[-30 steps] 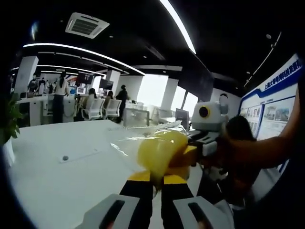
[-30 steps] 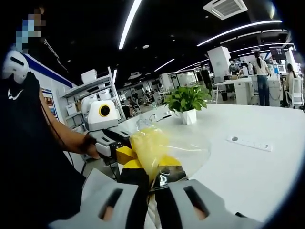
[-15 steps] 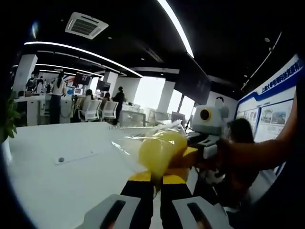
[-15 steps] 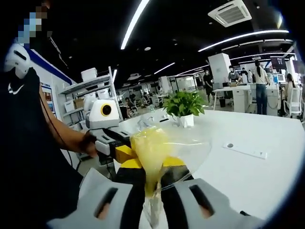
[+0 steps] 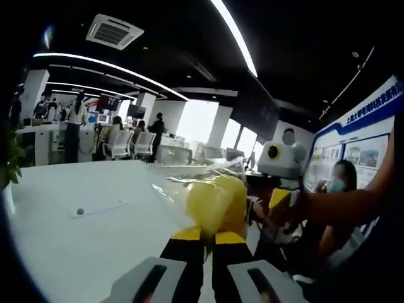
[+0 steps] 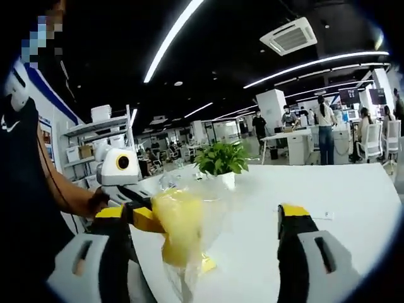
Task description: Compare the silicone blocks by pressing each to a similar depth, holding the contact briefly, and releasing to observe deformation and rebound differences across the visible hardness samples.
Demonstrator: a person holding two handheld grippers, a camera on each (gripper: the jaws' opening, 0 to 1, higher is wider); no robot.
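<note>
A: Yellow silicone block (image 5: 213,205) sits sealed in a clear plastic bag (image 5: 170,189), right at the tips of the left tongs (image 5: 208,236), which are pressed together on it.

B: And the right tongs (image 6: 208,218)?

A: Spread wide, nothing pinched. In the right gripper view the block hangs just inside the near-left jaw, w/ the left tongs gripping it from that side.

B: So a release phase, I'd guess. Tips?

A: Keep the left pinch steady so the bag doesn't swing; close the right slowly on the block's middle, not on loose film; hold briefly, then open cleanly.

B: Further out?

A: White desk (image 6: 353,189) beyond the tongs, w/ a potted plant (image 6: 221,161) in a white pot.
</note>
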